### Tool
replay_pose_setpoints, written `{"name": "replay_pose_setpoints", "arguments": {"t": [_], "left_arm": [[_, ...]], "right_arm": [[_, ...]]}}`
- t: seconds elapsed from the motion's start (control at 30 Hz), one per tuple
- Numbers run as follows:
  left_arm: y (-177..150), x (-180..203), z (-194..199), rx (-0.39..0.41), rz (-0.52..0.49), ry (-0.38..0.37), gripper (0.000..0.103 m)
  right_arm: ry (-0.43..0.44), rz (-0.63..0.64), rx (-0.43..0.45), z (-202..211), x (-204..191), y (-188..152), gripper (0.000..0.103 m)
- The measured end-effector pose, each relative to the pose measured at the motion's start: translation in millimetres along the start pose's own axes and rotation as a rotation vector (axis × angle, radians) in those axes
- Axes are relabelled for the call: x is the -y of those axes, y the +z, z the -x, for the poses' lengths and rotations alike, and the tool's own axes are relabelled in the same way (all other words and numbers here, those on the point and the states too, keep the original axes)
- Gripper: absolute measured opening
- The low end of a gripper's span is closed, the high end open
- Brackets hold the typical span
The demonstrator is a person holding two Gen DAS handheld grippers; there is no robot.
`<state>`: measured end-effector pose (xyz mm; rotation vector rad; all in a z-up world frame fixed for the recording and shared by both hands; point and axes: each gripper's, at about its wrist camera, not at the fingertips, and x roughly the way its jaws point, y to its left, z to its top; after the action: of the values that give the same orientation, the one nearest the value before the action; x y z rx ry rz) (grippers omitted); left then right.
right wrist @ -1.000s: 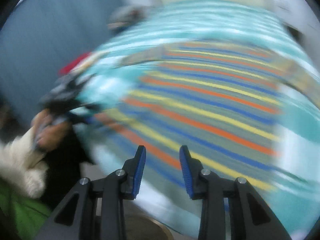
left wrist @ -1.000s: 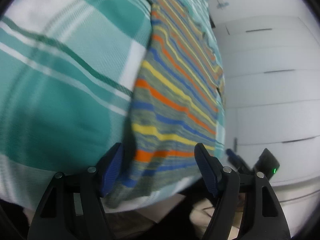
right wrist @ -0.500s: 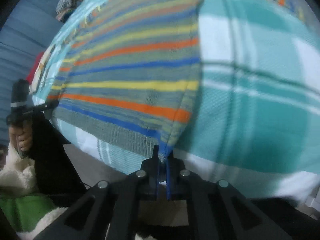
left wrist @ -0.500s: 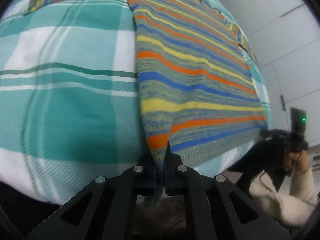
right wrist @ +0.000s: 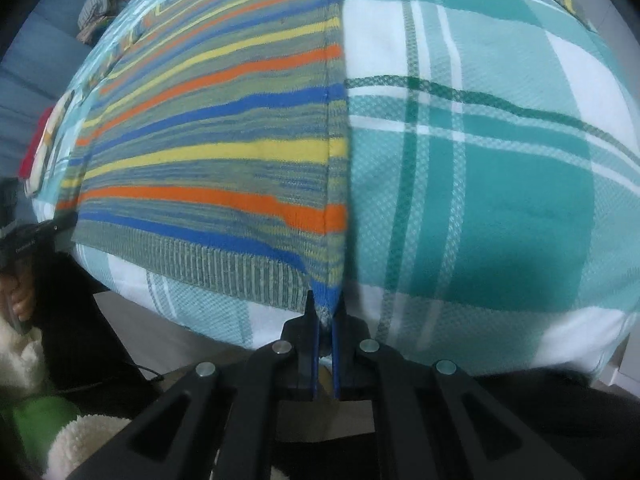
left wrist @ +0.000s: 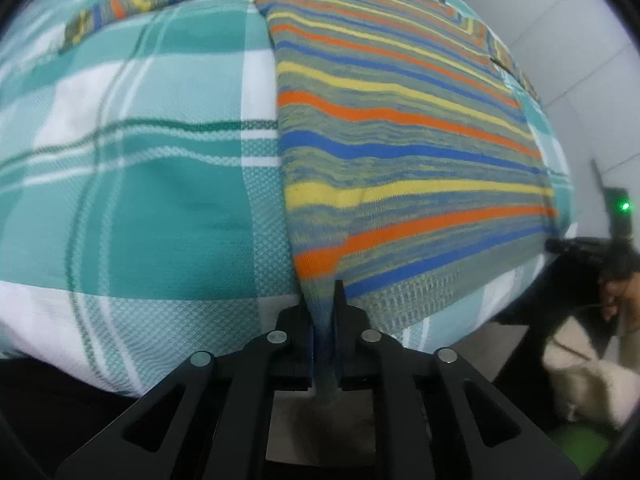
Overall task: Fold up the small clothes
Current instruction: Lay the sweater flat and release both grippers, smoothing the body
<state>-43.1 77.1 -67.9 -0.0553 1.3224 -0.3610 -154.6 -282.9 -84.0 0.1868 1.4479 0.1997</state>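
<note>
Inspecting a striped knit sweater [left wrist: 400, 132] lying flat, front spread, on a bed covered in a teal-and-white plaid bedspread [left wrist: 140, 184].

Left gripper [left wrist: 326, 320]: fingers nearly closed, having just eased apart a touch around the cloth, pinching the near left hem corner, with a bunched tongue of knit running down between the pads. Right gripper [right wrist: 325, 320]: fingers almost fully closed, having just been closing, pinching the near right hem corner at the side seam [right wrist: 330, 152].

Noting the key relation: garment extending away from both sets of fingers, long axis running near to far, hem at the near bed edge, shoulders and collar far. One sleeve [left wrist: 140, 0] stretching out to the far left in the left wrist view. Both hands equally placed, one per hem corner, neither nearer to the body of the garment.

Material: medium-weight knit, horizontal bands of orange, yellow, blue and mottled grey-green; ribbed hem band [right wrist: 224, 268] along the near edge; soft, likely stretching and sagging between the two grips. Bedspread: waffle-textured weave, likely offering some drag.

Judging the step in hand: hem secured, fold toward the far end not yet begun, requiring both corners carried away together.
</note>
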Motion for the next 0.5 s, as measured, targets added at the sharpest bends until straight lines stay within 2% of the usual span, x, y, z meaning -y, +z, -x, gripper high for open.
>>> {"name": "replay_pose_setpoints", "arguments": {"t": [0.1,0.13,0.17,0.2,0.27,0.4,0.5], "left_arm": [[-6.9,-0.7,20.8,0.039,-0.03,0.066,0.024],[-7.8,-1.3,30.6,0.066,-0.041,0.097,0.03],[-8.2,-2.3,39.8,0.093,-0.048,0.121,0.039],[-6.2,-2.9,50.3,0.127,-0.052,0.145,0.045],[4.2,-2.7,72.0,0.213,-0.057,0.183,0.063],[40.0,12.8,90.2,0.329,-0.083,0.196,0.072],[73.0,31.9,90.2,0.441,-0.095,0.175,0.087]], "right_arm": [[0.007,-0.042,0.009,14.7,11.1,-7.7,0.021],[0.008,-0.05,0.024,23.4,14.9,-10.8,0.028],[0.01,-0.059,0.05,35.4,19.4,-13.8,0.029],[0.005,-0.062,0.067,43.5,22.4,-14.7,0.03],[-0.035,-0.056,0.133,68.7,25.2,-12.0,0.03],[-0.143,0.048,0.311,109.1,10.6,22.2,0.031],[-0.113,0.127,0.433,118.2,-17.8,60.5,0.032]]}}
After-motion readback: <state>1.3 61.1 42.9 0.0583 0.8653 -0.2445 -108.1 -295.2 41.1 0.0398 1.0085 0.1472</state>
